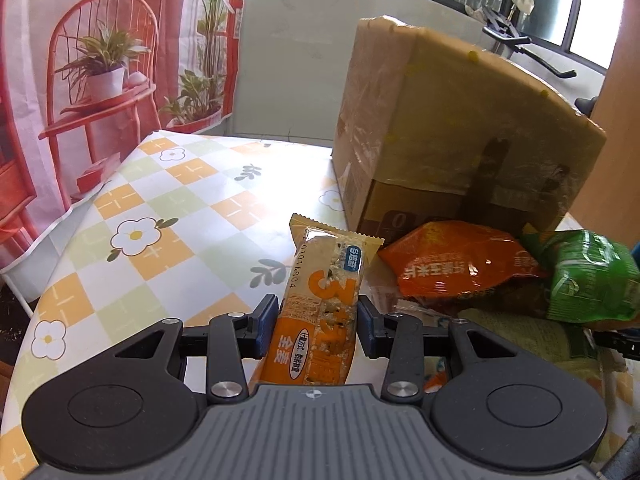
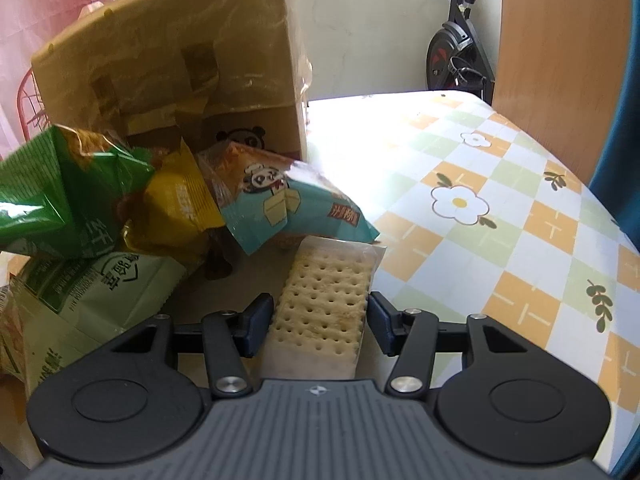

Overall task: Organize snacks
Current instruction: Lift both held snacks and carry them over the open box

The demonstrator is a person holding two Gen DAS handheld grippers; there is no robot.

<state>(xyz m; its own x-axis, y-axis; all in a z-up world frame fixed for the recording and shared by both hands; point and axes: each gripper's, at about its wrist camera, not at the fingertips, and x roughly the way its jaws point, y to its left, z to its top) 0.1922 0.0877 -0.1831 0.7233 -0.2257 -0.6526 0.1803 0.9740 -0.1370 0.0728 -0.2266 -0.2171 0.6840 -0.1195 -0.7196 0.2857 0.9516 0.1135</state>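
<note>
In the left wrist view my left gripper (image 1: pixel 316 320) is shut on an orange cereal bar (image 1: pixel 320 280), which stands lengthwise between the blue pads above the table. In the right wrist view my right gripper (image 2: pixel 320 320) is shut on a clear packet of pale crackers (image 2: pixel 328 288); both pads touch its long sides. A cardboard box (image 1: pixel 460 120) lies on its side with its mouth toward me. Snack bags spill from it: an orange bag (image 1: pixel 460 264), a green bag (image 2: pixel 60 200), a yellow bag (image 2: pixel 180 200), a teal panda packet (image 2: pixel 288 208) and a pale green bag (image 2: pixel 92 292).
The round table wears a checked cloth with flowers (image 1: pixel 160 200), its edge curving at the left. Its right part (image 2: pixel 500 220) shows in the right wrist view. A printed curtain (image 1: pixel 80 80) hangs behind, and an exercise bike (image 2: pixel 456 52) stands beyond the table beside a wooden panel (image 2: pixel 560 40).
</note>
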